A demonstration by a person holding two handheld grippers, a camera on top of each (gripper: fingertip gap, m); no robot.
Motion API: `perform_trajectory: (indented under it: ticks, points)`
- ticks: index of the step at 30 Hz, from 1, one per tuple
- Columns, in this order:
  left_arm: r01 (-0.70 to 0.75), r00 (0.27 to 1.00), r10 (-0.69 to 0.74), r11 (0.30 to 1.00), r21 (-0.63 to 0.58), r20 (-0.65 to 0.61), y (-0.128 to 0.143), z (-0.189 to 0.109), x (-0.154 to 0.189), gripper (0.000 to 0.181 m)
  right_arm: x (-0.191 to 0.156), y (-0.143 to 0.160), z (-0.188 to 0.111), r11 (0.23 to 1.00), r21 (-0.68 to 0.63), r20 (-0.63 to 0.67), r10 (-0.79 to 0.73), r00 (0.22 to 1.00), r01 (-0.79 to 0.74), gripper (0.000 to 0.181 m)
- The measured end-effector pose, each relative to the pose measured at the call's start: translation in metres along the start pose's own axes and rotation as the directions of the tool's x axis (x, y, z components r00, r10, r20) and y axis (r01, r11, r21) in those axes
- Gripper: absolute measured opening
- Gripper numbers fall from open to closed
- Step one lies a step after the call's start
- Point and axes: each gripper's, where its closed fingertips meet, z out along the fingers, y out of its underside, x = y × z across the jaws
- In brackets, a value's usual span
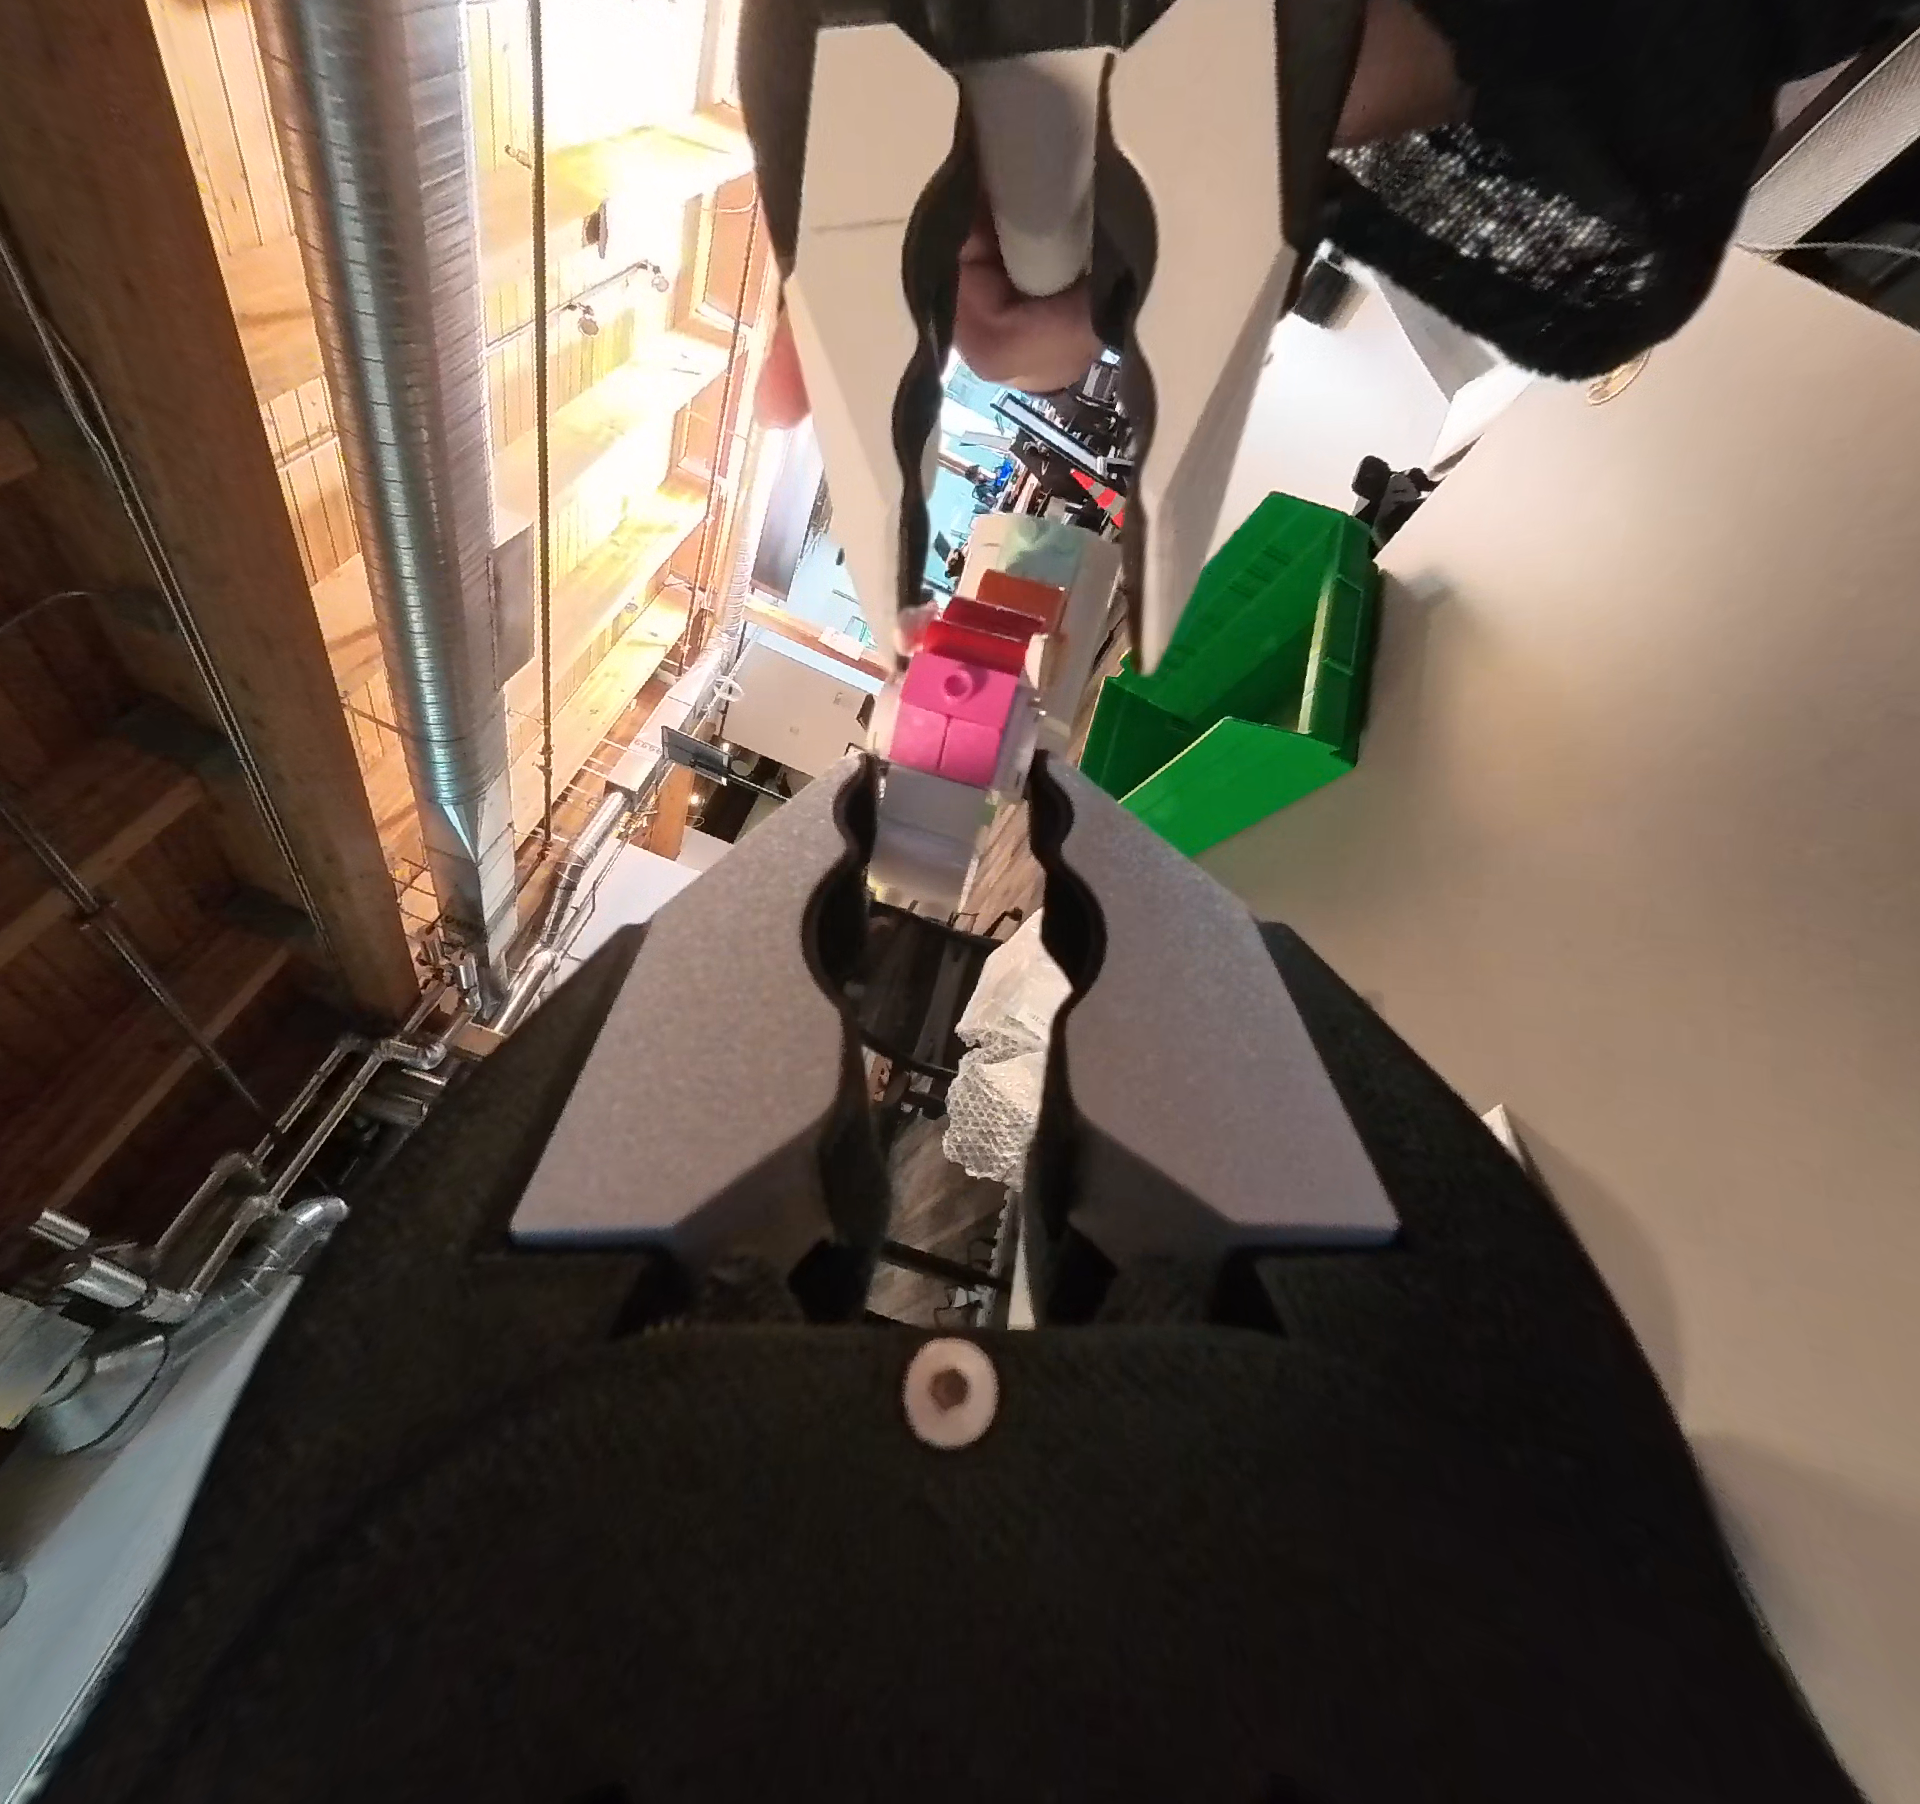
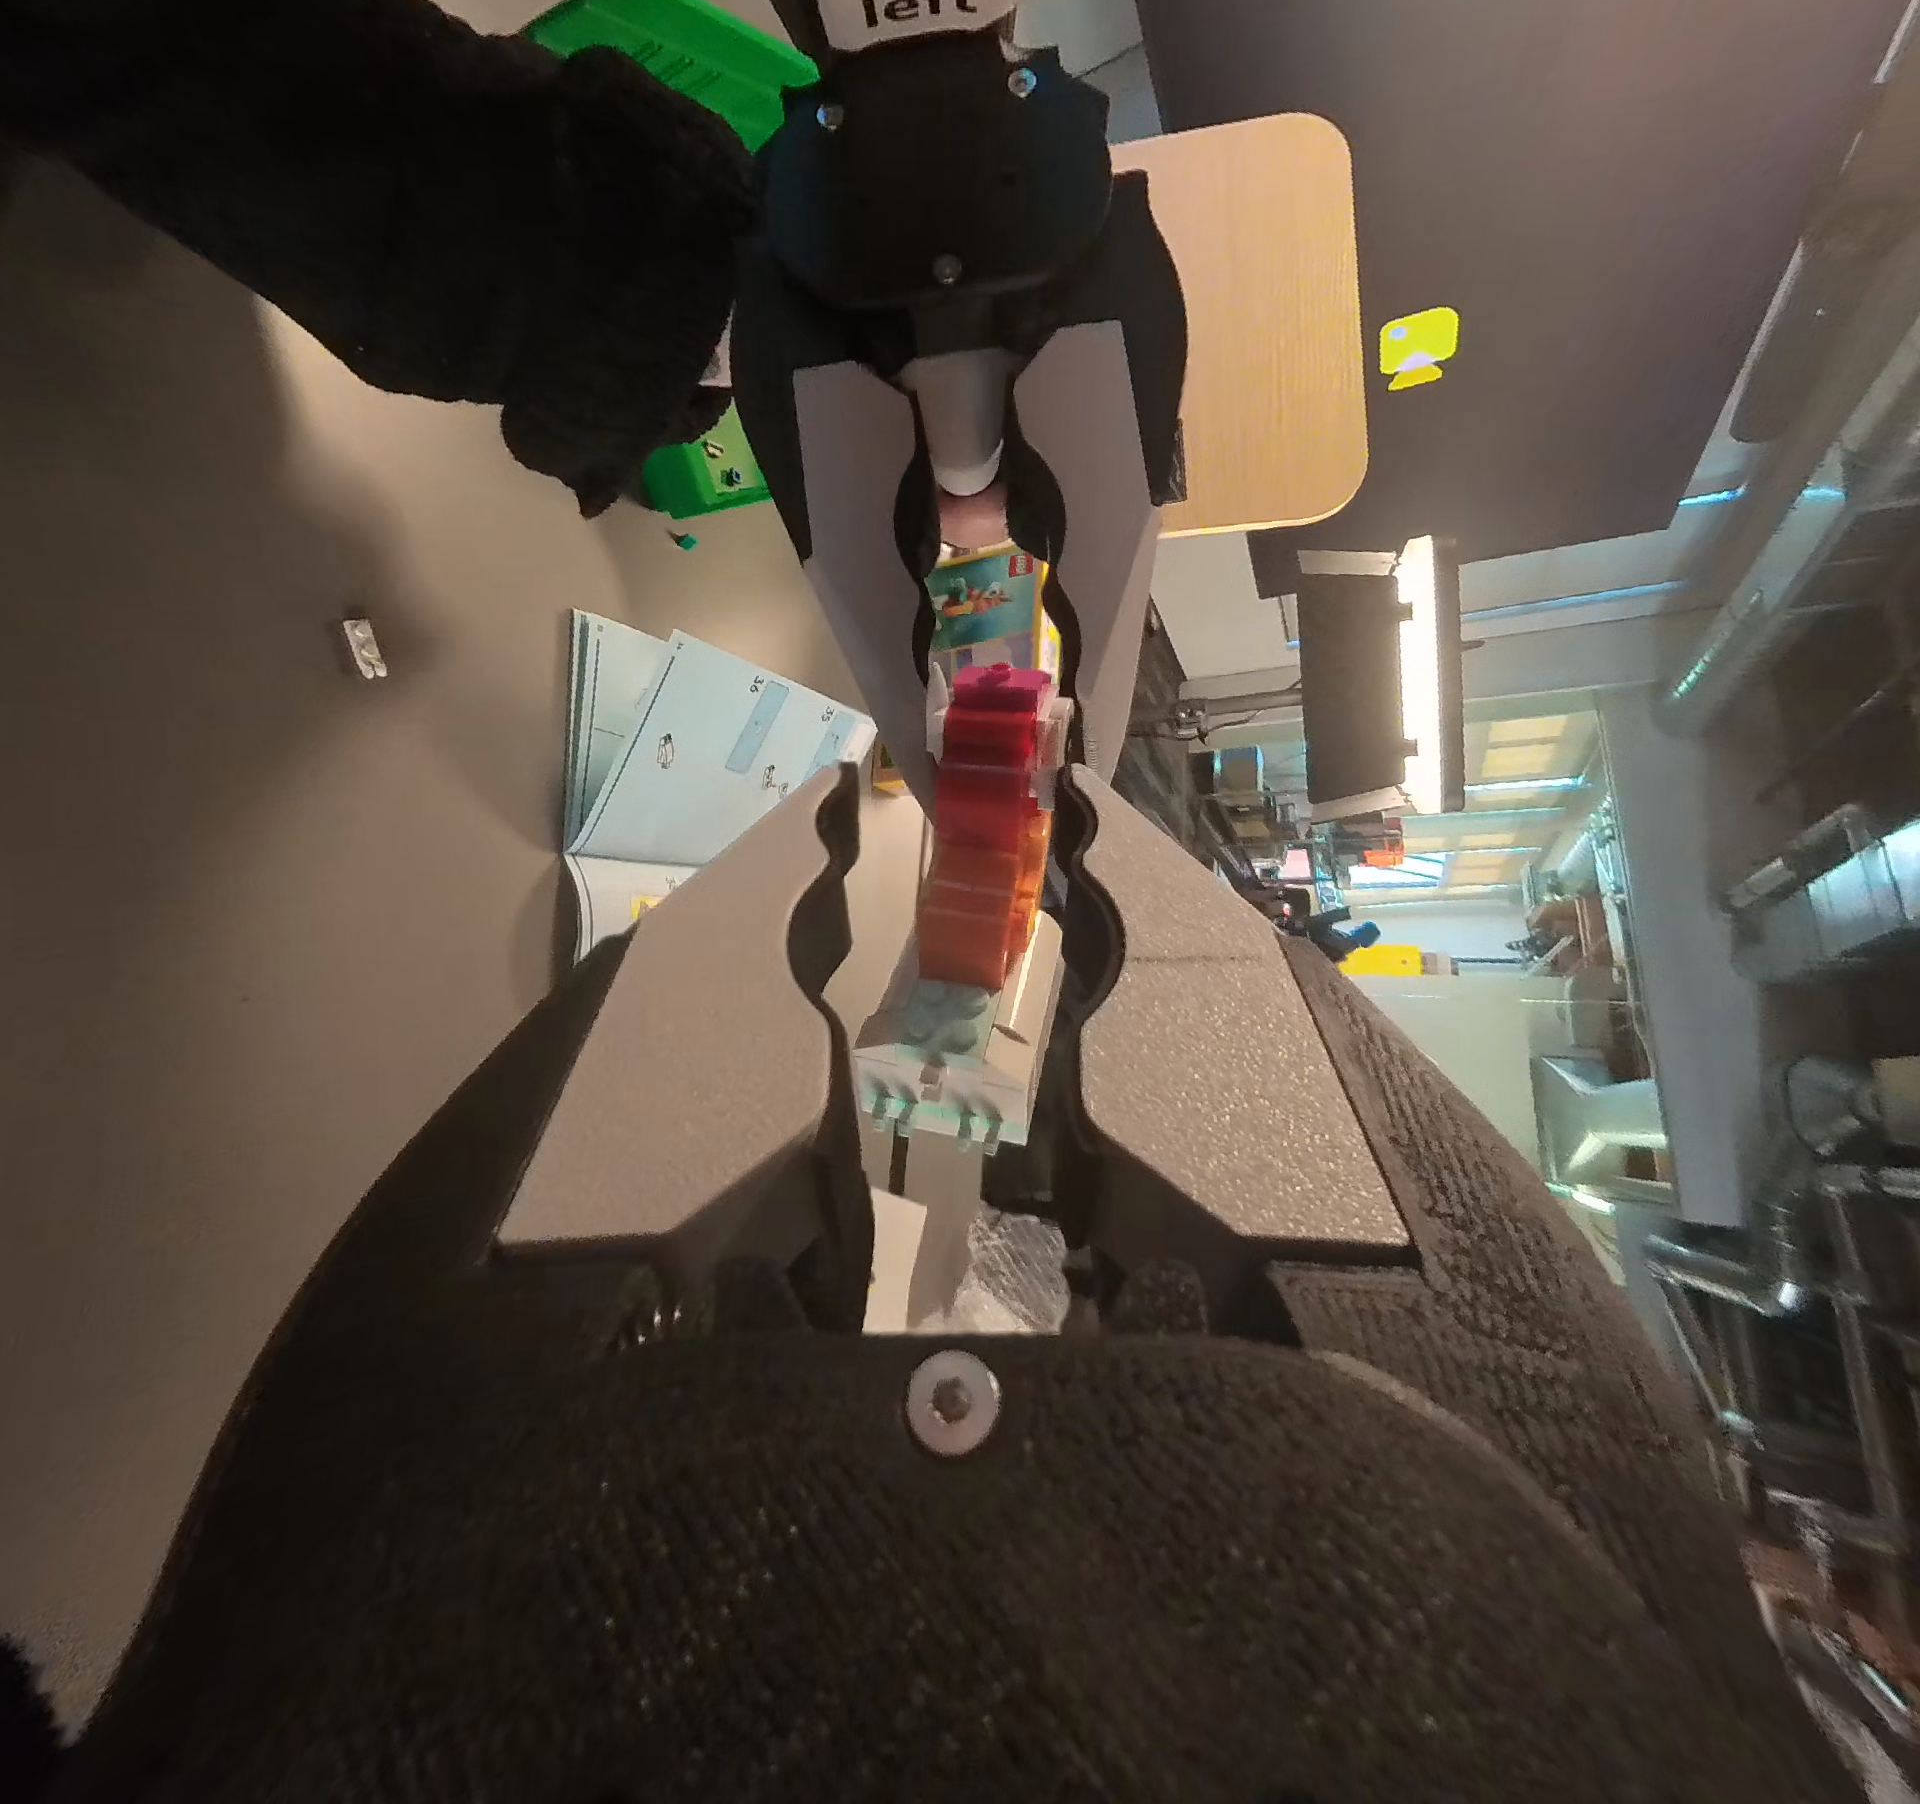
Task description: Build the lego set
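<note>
A lego model [image 1: 951,720] hangs in the air between my two grippers, which face each other. It has a pink and white end, a red-to-orange stepped back [image 2: 982,850] and a pale aqua base. My left gripper [image 1: 948,767] is shut on the pink and white end; it also shows at the top of the right wrist view [image 2: 1008,767]. My right gripper [image 2: 964,780] is closed around the orange and aqua part, which reaches deep between its fingers. In the left wrist view the right gripper [image 1: 1018,642] comes in from the top.
The white table [image 2: 208,871] carries green bins [image 1: 1247,674], an open instruction booklet [image 2: 665,746], the lego box [image 2: 987,601], a small grey brick [image 2: 364,648] and a tiny teal piece [image 2: 683,540]. Black sleeves [image 2: 364,175] hold both grippers. Bubble wrap [image 1: 997,1079] lies beyond the table's edge. The tips of both grippers are at nearly the same place.
</note>
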Motion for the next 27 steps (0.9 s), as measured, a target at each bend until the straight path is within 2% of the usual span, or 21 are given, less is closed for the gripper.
perform_trajectory:
  ticks: [19,27]
  points:
    - [0.103,0.994,-0.101,0.993,0.055,-0.036,-0.009,0.002,0.002,0.028,0.006,-0.013,-0.001,0.994,0.113,-0.125,0.008,0.992,0.006,0.028]
    - [0.116,0.993,-0.114,0.992,0.048,-0.042,-0.009,0.002,0.002,0.028,0.009,-0.013,-0.001,0.993,0.121,-0.167,0.007,0.986,0.013,0.024]
